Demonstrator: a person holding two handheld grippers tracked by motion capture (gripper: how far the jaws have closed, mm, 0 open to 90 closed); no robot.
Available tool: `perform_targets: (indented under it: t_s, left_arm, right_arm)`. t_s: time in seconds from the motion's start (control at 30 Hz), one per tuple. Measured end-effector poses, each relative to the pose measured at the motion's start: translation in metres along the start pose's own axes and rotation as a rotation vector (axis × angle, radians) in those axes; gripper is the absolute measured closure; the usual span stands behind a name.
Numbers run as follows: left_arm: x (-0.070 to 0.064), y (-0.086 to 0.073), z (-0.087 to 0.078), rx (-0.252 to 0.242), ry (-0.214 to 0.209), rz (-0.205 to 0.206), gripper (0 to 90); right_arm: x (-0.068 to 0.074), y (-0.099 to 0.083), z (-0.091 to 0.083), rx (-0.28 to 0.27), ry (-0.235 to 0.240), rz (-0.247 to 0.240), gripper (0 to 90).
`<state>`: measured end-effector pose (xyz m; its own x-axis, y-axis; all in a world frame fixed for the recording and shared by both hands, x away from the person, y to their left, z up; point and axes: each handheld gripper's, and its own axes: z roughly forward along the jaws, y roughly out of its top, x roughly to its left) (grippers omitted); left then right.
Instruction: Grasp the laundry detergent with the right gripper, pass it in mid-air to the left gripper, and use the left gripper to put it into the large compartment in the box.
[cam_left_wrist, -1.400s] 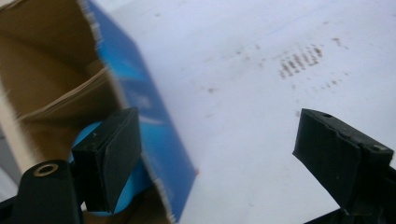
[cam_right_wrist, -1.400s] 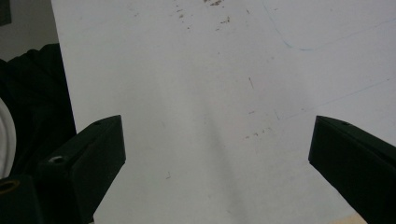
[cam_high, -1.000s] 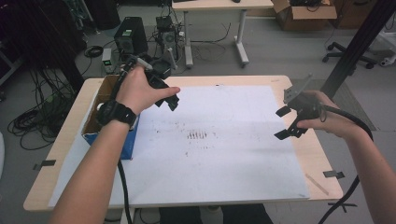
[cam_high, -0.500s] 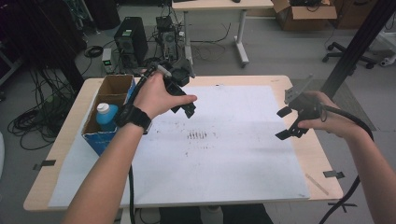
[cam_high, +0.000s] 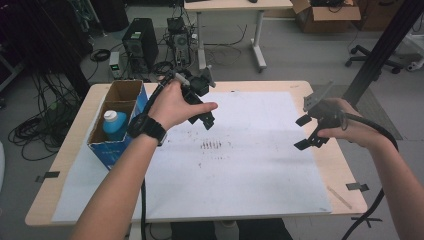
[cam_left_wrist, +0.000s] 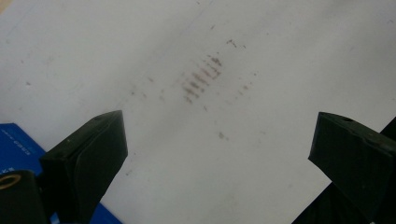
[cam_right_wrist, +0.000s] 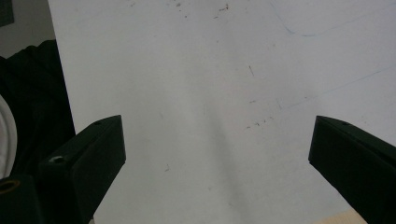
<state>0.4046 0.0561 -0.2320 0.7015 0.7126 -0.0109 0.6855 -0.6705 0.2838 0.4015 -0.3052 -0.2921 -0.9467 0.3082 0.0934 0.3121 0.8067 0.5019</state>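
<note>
My left gripper (cam_high: 202, 114) hovers over the upper left part of a white paper sheet (cam_high: 260, 165) that covers the table. Its jaws stand wide apart with nothing between them (cam_left_wrist: 219, 130). Below it on the sheet is a patch of brown smudge marks (cam_left_wrist: 201, 77), also visible from above (cam_high: 212, 145). My right gripper (cam_high: 301, 132) hangs over the sheet's right edge, open and empty (cam_right_wrist: 217, 133), jaws pointing left.
A blue cardboard box (cam_high: 102, 150) stands at the table's left edge, holding a blue bottle with a white cap (cam_high: 115, 125). The wooden table (cam_high: 340, 175) shows bare strips around the sheet. Computer gear and cables lie on the floor beyond.
My left hand has carried its gripper from above the blue box to the right, over the paper, uncovering the bottle. The right gripper has hardly moved.
</note>
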Motion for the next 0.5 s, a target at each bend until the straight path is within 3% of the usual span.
perform_targets:
  t_s: [0.5]
  left_arm:
    - [-0.0001,-0.0030,-0.0017,0.006,0.002,0.003,4.5]
  right_arm:
    - [0.0016,0.0014,0.0019,0.006,0.002,-0.005,4.0]
